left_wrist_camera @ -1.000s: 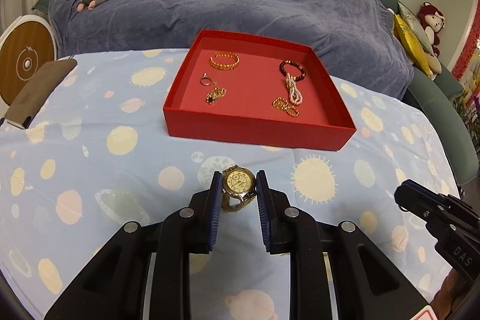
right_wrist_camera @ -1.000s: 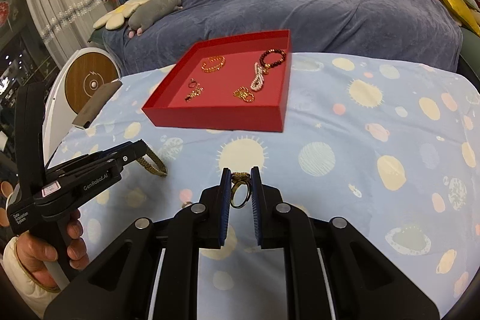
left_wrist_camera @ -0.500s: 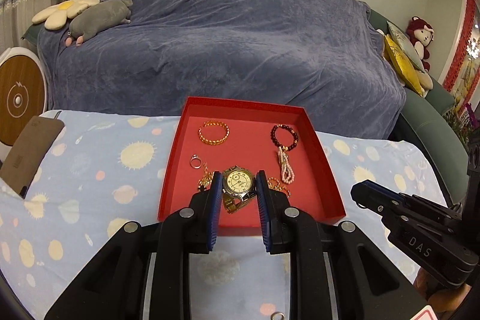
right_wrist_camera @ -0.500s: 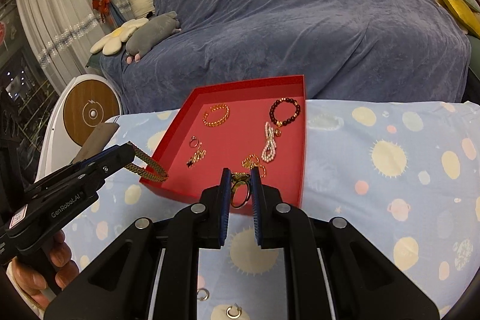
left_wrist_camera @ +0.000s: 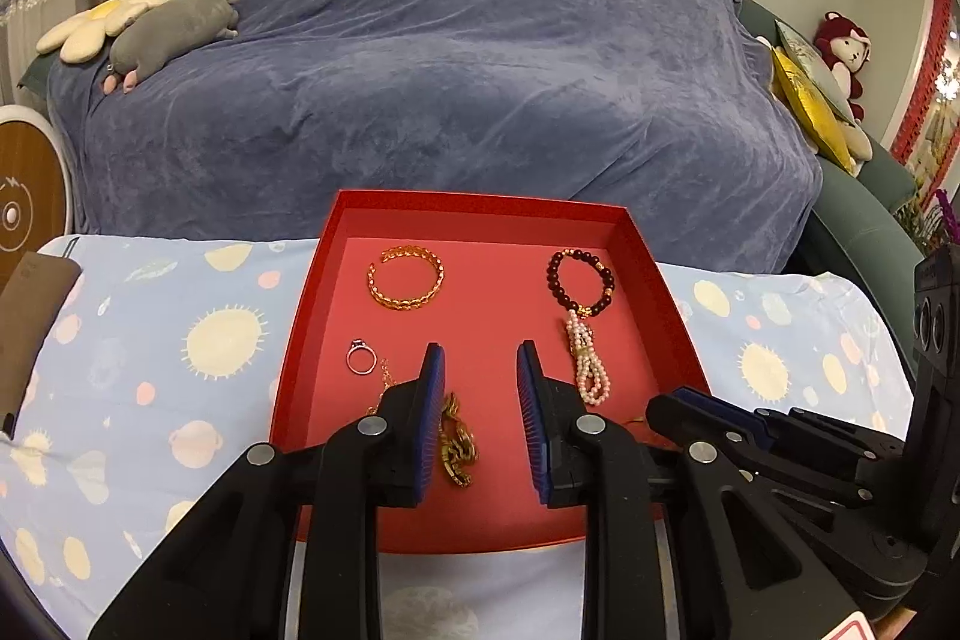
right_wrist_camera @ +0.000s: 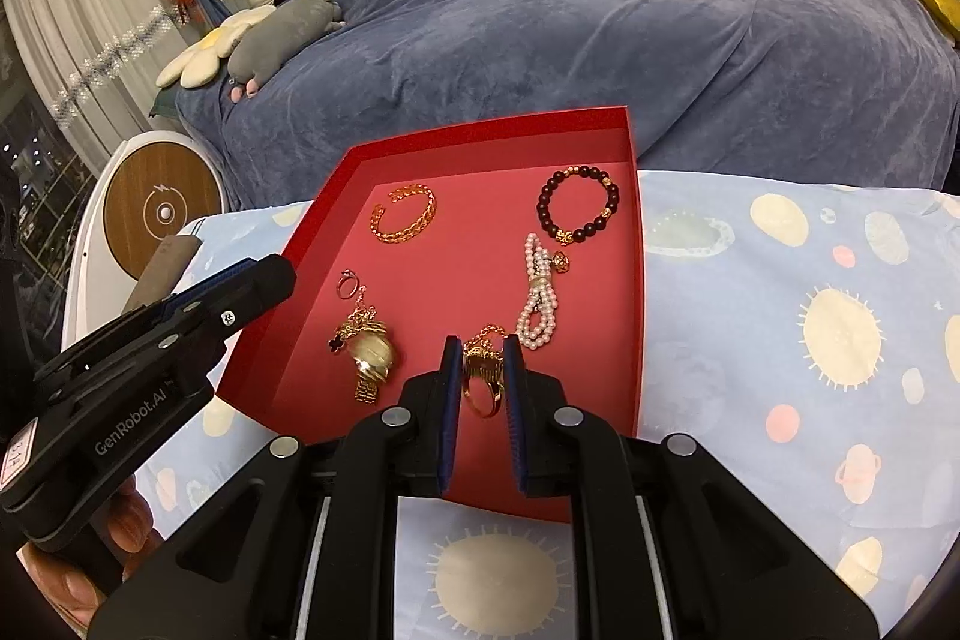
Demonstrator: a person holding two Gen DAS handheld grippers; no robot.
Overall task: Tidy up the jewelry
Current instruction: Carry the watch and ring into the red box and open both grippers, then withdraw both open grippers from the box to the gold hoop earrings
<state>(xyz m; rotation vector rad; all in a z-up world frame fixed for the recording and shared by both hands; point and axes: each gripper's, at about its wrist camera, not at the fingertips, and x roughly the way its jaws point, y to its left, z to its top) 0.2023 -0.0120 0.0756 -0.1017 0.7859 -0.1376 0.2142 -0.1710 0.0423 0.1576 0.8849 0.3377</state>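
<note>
Hovering over the tray [left_wrist_camera: 480,203] with the left gripper [left_wrist_camera: 480,349], held its fingers [left_wrist_camera: 433,382] parted and empty, having just opened them. Left the watch [right_wrist_camera: 373,355] lying loose on the tray floor at about 7 o'clock, close to the small ring [left_wrist_camera: 362,358] and a charm chain, probably to group the gold pieces on that side. Kept the right gripper [right_wrist_camera: 483,343] closed narrowly on the gold ring [right_wrist_camera: 480,397], pinching the band upright between the pads above the tray's near edge at 6 o'clock. Likely gripped it that way to stop the thin hoop rolling free before being set down. Aimed both tools downward at a slant, judged right for letting pieces go from low height. Spared the far half of the tray: bangle [left_wrist_camera: 407,278] at 11 o'clock, beads [left_wrist_camera: 579,283] at 1 o'clock, pearls [left_wrist_camera: 588,364] at 3 o'clock, all apart from the bare middle.

Against a second earlier: had the watch clamped in the left fingers then, above the worktop [left_wrist_camera: 150,340] short of the tray; since released inside it. Had the gold ring pinched the same way then, also over the worktop; since brought over the tray, grip unchanged. Found the other tray pieces undisturbed.
</note>
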